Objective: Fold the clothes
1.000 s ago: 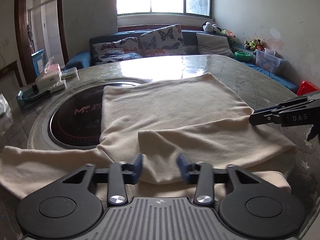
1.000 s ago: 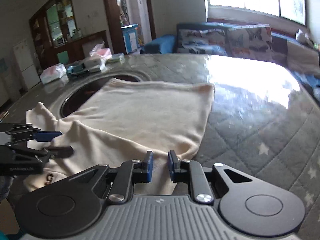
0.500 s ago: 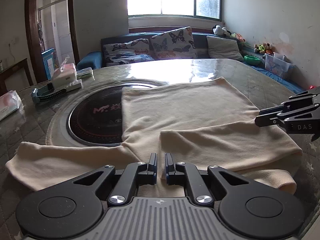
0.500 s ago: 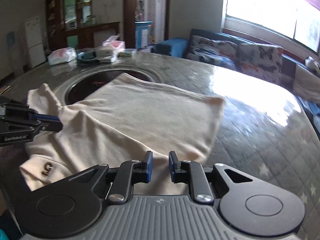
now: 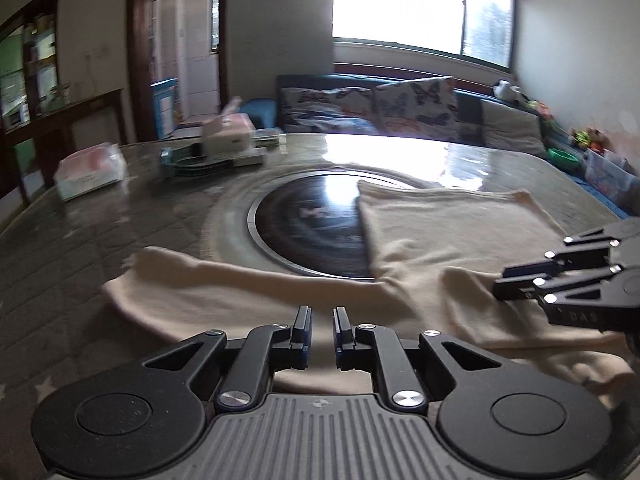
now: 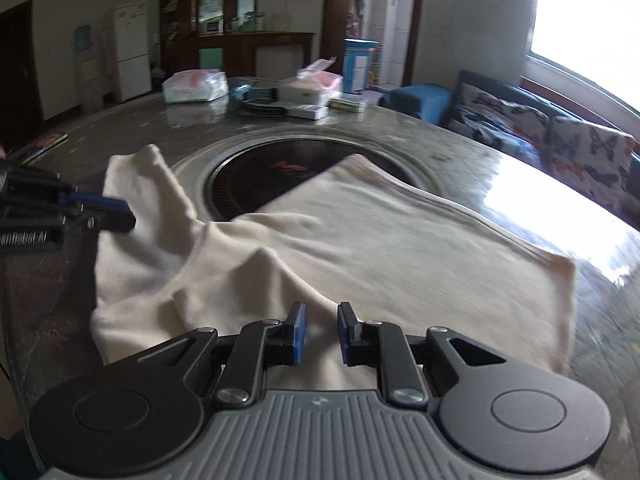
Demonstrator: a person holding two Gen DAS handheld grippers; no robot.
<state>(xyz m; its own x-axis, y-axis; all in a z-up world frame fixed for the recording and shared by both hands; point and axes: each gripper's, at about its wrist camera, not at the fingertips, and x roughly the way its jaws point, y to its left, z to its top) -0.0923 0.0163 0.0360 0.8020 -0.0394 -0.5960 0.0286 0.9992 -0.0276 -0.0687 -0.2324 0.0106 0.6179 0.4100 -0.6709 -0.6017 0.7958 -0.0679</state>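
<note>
The cream shirt [image 6: 360, 240] lies spread on the bench [image 5: 120, 232] just ahead of both pairs of jaws. Left gripper [image 5: 322, 332] and right gripper [image 6: 321, 334] hover slightly parted, pinching nothing, seemingly picking where to fold the outstretched sleeve [image 5: 208, 284].

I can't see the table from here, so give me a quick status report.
Left gripper and right gripper slightly open, holding nothing. Cream shirt flat on table, one sleeve spread out, unfolded. Tissue packs far off.

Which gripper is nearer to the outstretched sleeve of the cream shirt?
Left. The left gripper hangs right by the sleeve. The right gripper is over the folded part beside the shirt body, farther away.
</note>
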